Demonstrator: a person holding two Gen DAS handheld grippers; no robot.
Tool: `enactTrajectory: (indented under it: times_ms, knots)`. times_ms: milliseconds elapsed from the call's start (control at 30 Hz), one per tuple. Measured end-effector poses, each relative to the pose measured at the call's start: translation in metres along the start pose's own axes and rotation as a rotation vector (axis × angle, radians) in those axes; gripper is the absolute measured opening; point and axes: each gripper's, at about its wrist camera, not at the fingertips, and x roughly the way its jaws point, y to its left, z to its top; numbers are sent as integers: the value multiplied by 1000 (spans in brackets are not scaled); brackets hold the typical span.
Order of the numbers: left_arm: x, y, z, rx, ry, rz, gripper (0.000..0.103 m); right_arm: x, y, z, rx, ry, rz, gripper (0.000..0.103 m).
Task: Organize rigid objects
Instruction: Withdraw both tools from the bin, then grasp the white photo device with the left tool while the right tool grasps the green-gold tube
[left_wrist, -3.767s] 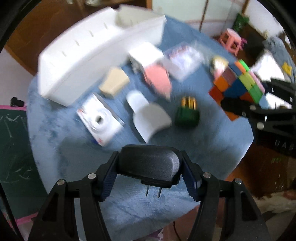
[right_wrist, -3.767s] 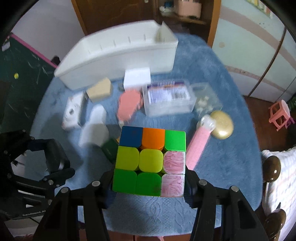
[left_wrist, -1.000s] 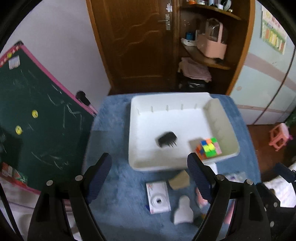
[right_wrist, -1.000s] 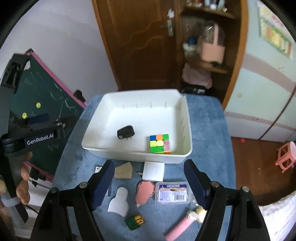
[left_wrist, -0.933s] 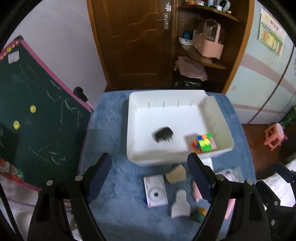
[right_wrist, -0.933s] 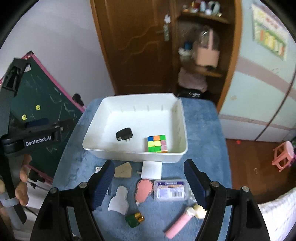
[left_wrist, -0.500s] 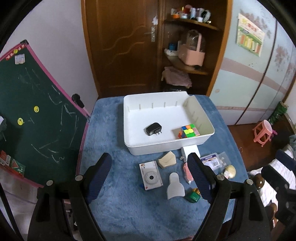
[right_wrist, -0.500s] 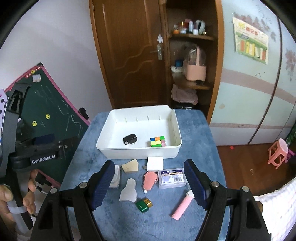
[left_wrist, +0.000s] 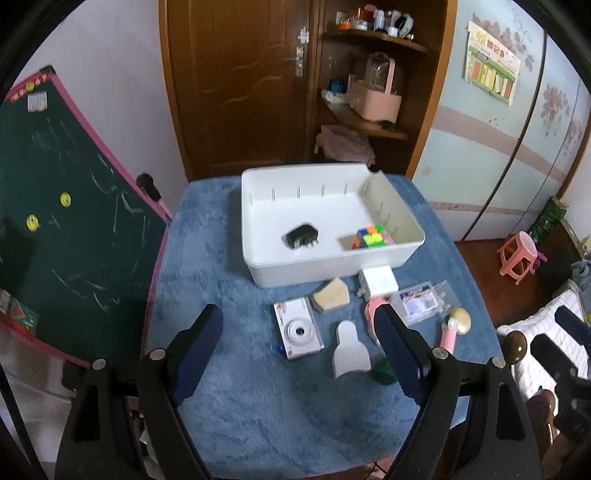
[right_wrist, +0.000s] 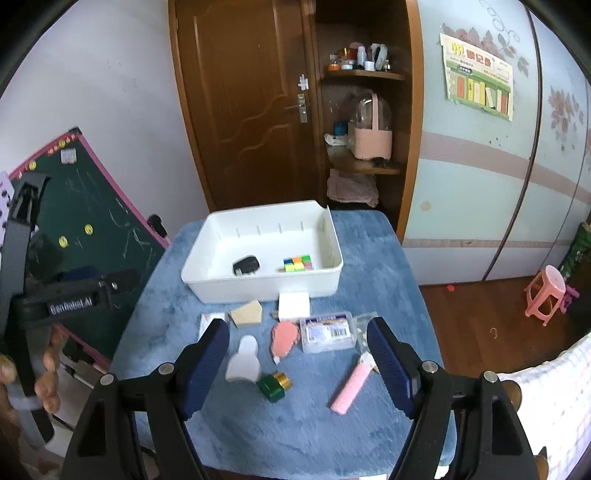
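Left gripper (left_wrist: 299, 345) spread wide, nothing between fingers, held high above blue-covered table (left_wrist: 207, 258). Right gripper (right_wrist: 297, 354) likewise spread, nothing held.

White bin (left_wrist: 373, 256) at 12 o'clock on table. Inside: black plug adapter (left_wrist: 301, 236) at bin's 9 o'clock, Rubik's cube (left_wrist: 371, 237) at 3 o'clock near R wall, well apart.

Loose items in front of bin, at its 6 o'clock: white toy camera (left_wrist: 298, 326), tan wedge block (left_wrist: 330, 299), white square box (left_wrist: 379, 280) touching bin wall, pink flat piece (right_wrist: 285, 338), clear plastic case (right_wrist: 328, 332), white bottle-shaped piece (left_wrist: 349, 350), green-and-gold cube (right_wrist: 275, 386), pink stick w/ cream round head (right_wrist: 351, 387) at 4 o'clock.
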Motion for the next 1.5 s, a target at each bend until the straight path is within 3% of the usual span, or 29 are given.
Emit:
enactTrajectory:
  times_ms: [367, 667, 767, 867, 1033, 1167, 1300, 1500]
  knots:
    - [68, 3, -33, -41, 162, -20, 86, 53, 12, -67, 0, 126, 18, 78]
    - [138, 11, -42, -116, 279, 17, 86, 116, 35, -107, -148, 187, 76, 78]
    - [160, 17, -39, -161, 304, 31, 86, 137, 41, -111, -231, 191, 69, 77]
    - [177, 23, -38, -215, 326, 40, 86, 158, 43, -114, -295, 211, 79, 69]
    - [198, 26, -38, -297, 376, 20, 86, 185, 45, -116, -371, 234, 87, 69]
    - [207, 17, -37, -289, 397, 13, 86, 199, 43, -114, -392, 262, 115, 68]
    - [217, 12, -40, -285, 419, 21, 86, 209, 45, -113, -414, 299, 156, 54]
    - [225, 12, -44, -295, 424, 68, 86, 217, 45, -112, -427, 311, 198, 50]
